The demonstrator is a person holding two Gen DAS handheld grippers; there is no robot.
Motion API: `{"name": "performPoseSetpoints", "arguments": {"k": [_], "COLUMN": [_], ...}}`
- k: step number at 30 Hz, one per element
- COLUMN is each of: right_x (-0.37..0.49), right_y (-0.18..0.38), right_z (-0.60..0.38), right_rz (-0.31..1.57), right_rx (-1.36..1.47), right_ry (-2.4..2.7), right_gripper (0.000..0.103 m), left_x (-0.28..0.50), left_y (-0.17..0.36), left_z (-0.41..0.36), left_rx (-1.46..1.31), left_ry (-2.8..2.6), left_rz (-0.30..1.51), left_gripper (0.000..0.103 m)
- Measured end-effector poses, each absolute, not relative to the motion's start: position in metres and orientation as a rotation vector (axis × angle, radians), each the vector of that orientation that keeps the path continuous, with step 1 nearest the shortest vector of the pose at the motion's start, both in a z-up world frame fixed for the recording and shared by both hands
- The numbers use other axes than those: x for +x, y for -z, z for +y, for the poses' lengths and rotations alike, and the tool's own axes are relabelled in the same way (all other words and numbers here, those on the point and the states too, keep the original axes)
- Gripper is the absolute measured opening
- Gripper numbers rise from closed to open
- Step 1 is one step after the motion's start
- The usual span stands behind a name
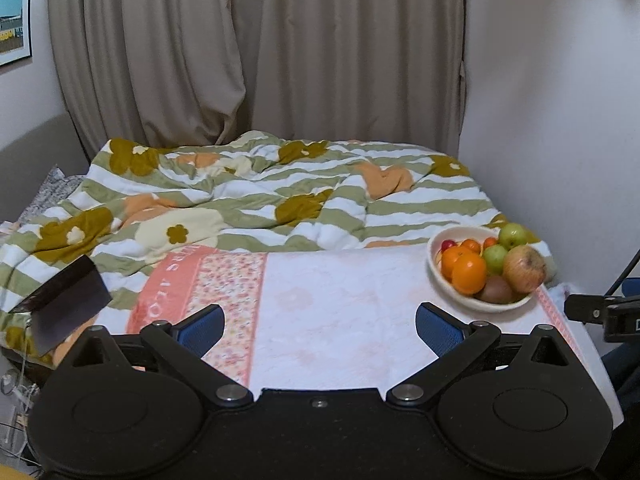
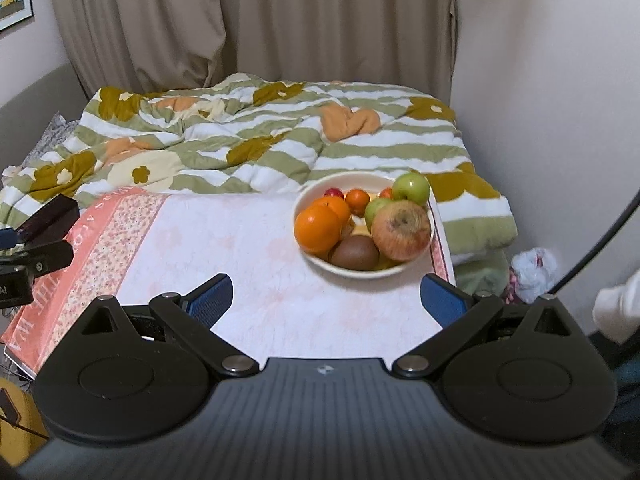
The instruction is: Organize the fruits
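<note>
A cream bowl (image 2: 320,190) (image 1: 438,276) stands on a pink-and-white towel (image 2: 224,248) (image 1: 328,300). It holds several fruits: two oranges (image 2: 318,229), a reddish apple (image 2: 401,230) (image 1: 525,268), two green apples (image 2: 411,188), a brown kiwi (image 2: 355,253) and small red and orange fruits at the back. My right gripper (image 2: 326,298) is open and empty, just in front of the bowl. My left gripper (image 1: 320,330) is open and empty over the bare towel, with the bowl to its right.
A rumpled striped floral duvet (image 1: 248,192) covers the bed behind the towel. Beige curtains (image 1: 256,48) hang at the back, a white wall (image 2: 560,100) stands at the right. A dark folded card (image 1: 60,300) sits at the towel's left edge.
</note>
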State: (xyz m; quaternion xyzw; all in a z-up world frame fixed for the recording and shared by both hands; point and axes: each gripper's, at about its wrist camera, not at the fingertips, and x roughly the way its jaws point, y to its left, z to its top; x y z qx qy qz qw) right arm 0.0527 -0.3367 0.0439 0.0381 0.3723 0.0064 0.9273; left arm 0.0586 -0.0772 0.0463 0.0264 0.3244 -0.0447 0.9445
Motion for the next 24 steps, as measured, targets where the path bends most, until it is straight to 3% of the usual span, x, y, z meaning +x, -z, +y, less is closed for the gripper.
{"name": "performPoseSetpoints", "arguments": {"k": [24], "right_x": [0.043], "right_y": [-0.037], "right_z": [-0.321], "right_rz": [0.788], "right_rx": [0.074], "right_ry": [0.005], "right_gripper": [0.103], "left_x": [0.051], "left_y": [-0.039], "left_z": [-0.066], "left_rx": [0.053], "left_ry": [0.1], "left_rz": [0.68], "left_gripper": [0.103]}}
